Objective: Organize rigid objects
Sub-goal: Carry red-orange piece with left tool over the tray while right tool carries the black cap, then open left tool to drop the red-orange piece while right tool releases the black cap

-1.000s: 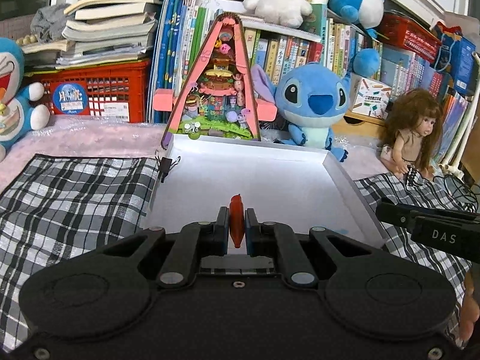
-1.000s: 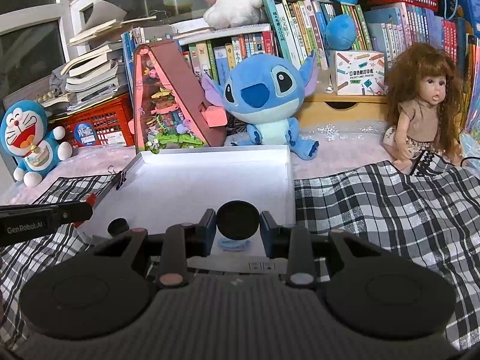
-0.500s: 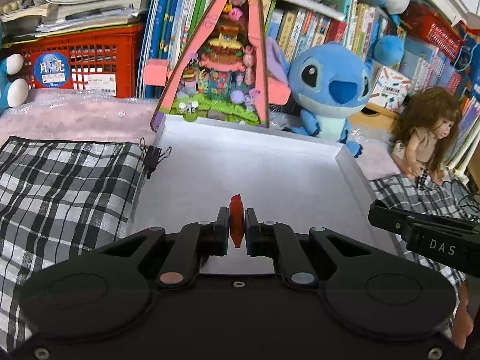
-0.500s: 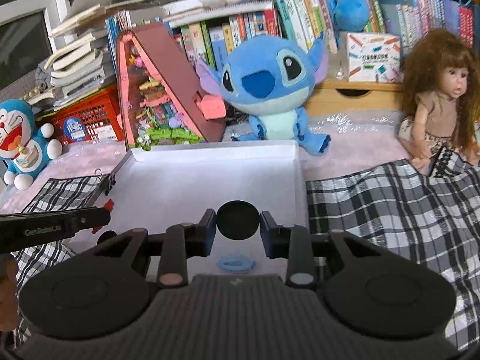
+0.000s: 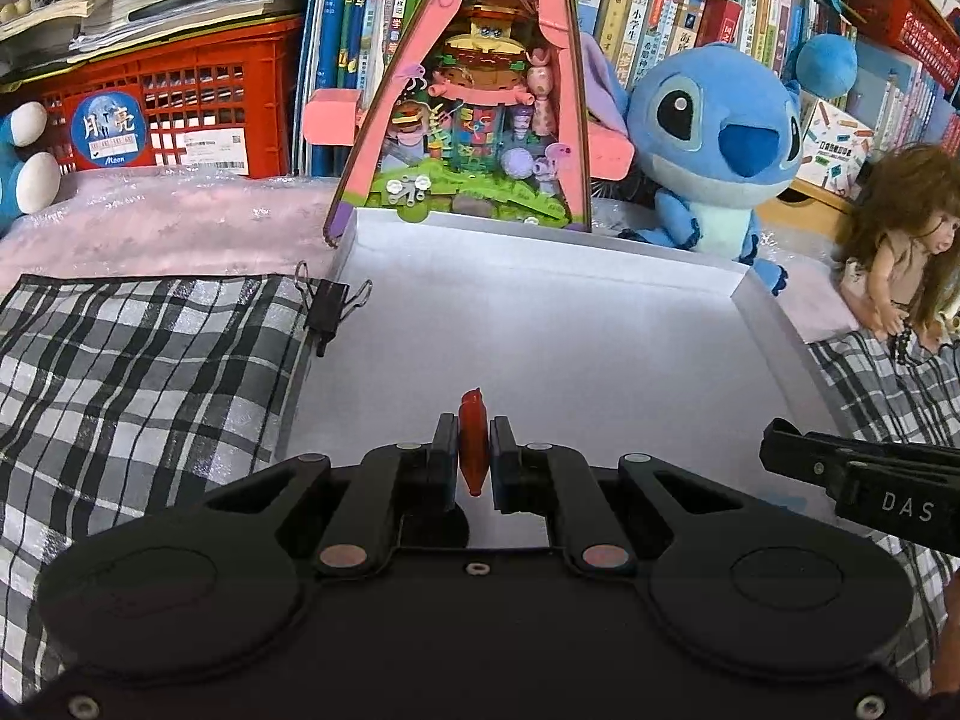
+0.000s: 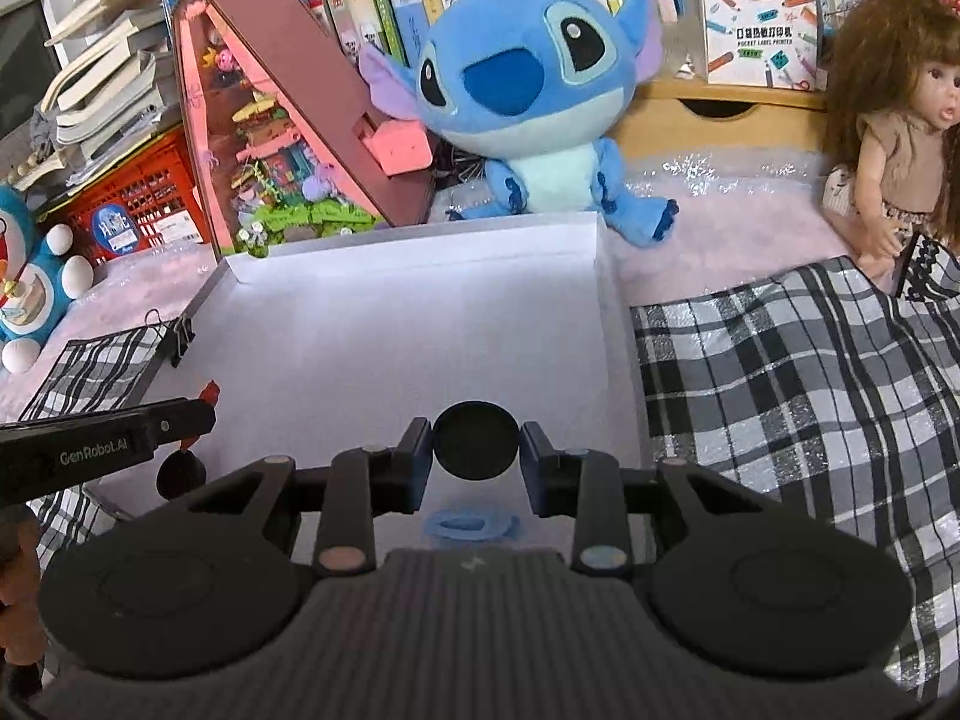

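Observation:
My left gripper (image 5: 472, 463) is shut on a thin red disc (image 5: 472, 445) held edge-on above the near part of the white tray (image 5: 540, 276). In the right wrist view, my right gripper (image 6: 475, 457) is shut on a round black disc (image 6: 475, 440), also over the tray (image 6: 336, 264). A light blue ring-shaped piece (image 6: 469, 525) lies on the tray floor just under the right gripper. The left gripper (image 6: 207, 402) enters that view from the left with the red disc tip showing, and a dark round piece (image 6: 180, 473) lies below it. The right gripper's finger (image 5: 840, 468) shows at the right of the left wrist view.
Black-and-white checked cloth (image 5: 138, 360) lies on both sides of the tray, held by a binder clip (image 5: 327, 306). Behind the tray stand a pink triangular toy house (image 5: 480, 120), a blue plush (image 6: 522, 96), a doll (image 6: 900, 120), a red crate (image 5: 168, 108) and shelves of books.
Both grippers have moved forward and lower over the tray, each keeping hold of its disc. The tray and the toys behind it look closer and larger.

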Demonstrator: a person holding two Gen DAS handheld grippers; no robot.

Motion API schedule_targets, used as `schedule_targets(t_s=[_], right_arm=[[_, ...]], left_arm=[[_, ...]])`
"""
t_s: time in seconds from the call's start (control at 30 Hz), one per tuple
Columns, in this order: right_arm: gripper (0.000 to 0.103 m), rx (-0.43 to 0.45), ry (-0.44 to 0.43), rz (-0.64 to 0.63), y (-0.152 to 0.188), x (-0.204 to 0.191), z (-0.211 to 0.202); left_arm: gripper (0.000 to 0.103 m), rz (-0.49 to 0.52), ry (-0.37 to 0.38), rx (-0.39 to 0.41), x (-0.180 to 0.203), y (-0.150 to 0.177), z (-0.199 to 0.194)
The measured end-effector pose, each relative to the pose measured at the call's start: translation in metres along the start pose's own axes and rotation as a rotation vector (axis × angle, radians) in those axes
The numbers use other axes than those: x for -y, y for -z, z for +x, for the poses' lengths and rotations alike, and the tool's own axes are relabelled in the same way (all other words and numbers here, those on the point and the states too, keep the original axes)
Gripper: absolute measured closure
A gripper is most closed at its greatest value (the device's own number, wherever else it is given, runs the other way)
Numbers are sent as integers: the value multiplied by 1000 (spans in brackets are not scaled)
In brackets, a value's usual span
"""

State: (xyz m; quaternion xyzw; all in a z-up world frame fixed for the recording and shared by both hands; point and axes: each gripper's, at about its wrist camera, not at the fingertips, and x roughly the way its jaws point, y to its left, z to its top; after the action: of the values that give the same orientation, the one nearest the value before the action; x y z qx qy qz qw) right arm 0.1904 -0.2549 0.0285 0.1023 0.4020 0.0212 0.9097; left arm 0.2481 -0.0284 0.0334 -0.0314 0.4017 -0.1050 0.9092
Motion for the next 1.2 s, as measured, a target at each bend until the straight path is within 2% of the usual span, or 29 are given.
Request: schedule_targets(t_s=[0.63,1.0,1.2], right_arm=[[65,-53,3,-36,9,-5,14],[63,-50,2,-45,12,-5,12],[55,-52,1,-48,13,-5,11]], left_arm=[[93,-1,-22,-29,-7,8,8],[92,-1,-24,-27,-11,16,5],[91,-2,-22,-27,-11,17,4]])
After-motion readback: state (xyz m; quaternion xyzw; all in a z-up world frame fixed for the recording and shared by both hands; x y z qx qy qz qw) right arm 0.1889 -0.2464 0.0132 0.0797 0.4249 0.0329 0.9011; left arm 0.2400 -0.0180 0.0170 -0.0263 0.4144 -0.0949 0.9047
